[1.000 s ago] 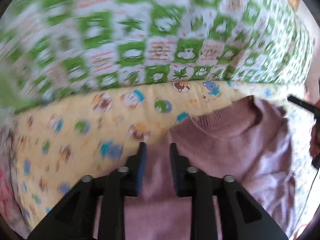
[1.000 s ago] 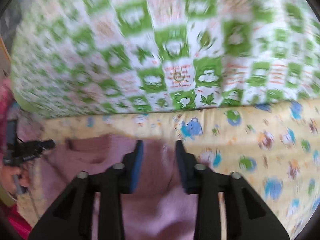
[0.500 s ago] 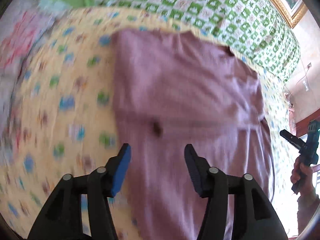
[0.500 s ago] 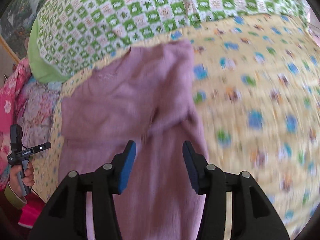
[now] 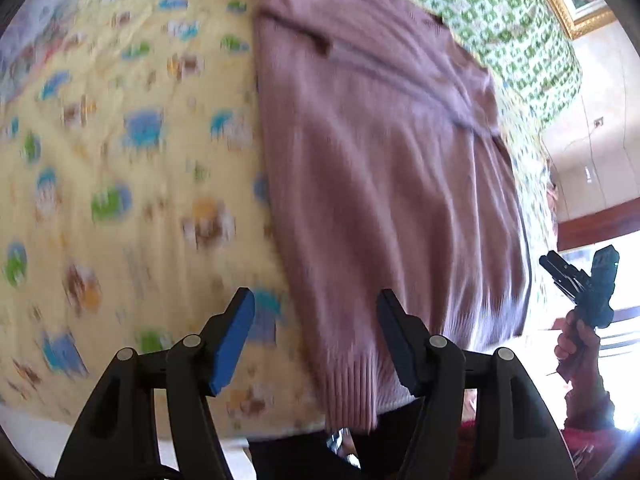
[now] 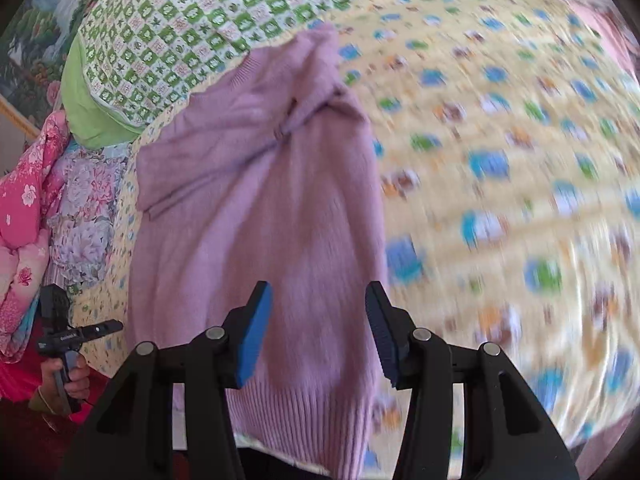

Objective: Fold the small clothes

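Observation:
A mauve knit sweater [image 5: 384, 168] lies on the yellow cartoon-print bed sheet [image 5: 120, 168], sleeves folded in over the body, ribbed hem hanging at the near bed edge. It also shows in the right wrist view [image 6: 256, 208]. My left gripper [image 5: 316, 316] is open and empty, above the hem's left corner. My right gripper [image 6: 318, 308] is open and empty, above the hem's right part. Each gripper shows in the other's view, held in a hand: the right one [image 5: 580, 280] and the left one [image 6: 76, 334].
A green-and-white checked quilt [image 6: 208, 24] lies along the far side of the bed. Pink and lilac floral bedding [image 6: 52, 184] is piled at the left. A gold-framed picture [image 5: 568, 4] hangs on the far wall. The bed edge is just under the grippers.
Both grippers let go of the sweater, opened wide and drew back toward the near bed edge. The sweater now lies flat with its hem under them.

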`<state>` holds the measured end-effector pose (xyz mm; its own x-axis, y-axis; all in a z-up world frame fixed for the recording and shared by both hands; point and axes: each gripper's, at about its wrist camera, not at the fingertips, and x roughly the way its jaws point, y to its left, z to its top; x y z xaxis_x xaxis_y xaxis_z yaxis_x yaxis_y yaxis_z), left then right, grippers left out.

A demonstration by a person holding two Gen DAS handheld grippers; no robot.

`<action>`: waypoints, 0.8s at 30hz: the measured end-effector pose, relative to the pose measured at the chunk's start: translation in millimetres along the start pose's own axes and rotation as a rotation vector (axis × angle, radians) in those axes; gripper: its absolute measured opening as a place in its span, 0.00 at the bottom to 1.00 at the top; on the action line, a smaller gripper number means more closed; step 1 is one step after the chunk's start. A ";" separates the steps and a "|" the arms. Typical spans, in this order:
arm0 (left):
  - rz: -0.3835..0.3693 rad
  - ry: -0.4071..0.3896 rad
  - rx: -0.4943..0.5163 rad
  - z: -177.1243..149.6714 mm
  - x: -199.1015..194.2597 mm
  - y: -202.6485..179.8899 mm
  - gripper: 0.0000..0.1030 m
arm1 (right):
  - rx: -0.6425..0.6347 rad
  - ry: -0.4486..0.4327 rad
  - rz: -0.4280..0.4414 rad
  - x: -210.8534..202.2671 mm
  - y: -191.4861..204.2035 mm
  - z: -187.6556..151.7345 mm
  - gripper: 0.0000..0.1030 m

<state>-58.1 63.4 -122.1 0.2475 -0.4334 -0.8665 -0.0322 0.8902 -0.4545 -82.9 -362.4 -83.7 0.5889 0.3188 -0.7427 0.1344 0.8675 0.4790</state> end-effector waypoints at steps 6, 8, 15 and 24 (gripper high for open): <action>-0.108 0.094 -0.023 -42.2 13.6 2.8 0.62 | 0.055 0.041 -0.005 -0.6 -13.7 -43.1 0.48; -0.125 0.120 -0.024 -51.9 20.1 0.1 0.62 | 0.068 0.057 -0.002 3.3 -16.8 -51.7 0.48; -0.160 0.147 -0.009 -53.9 38.2 -13.8 0.73 | 0.092 0.090 0.068 19.8 -14.7 -55.8 0.48; -0.097 0.117 0.043 -51.7 45.7 -25.3 0.08 | 0.118 0.123 0.120 29.0 -19.6 -60.5 0.07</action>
<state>-96.0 13.8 -160.9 0.1324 -0.5285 -0.8386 0.0279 0.8477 -0.5298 -116.6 -347.1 -143.0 0.5058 0.4679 -0.7248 0.1661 0.7716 0.6140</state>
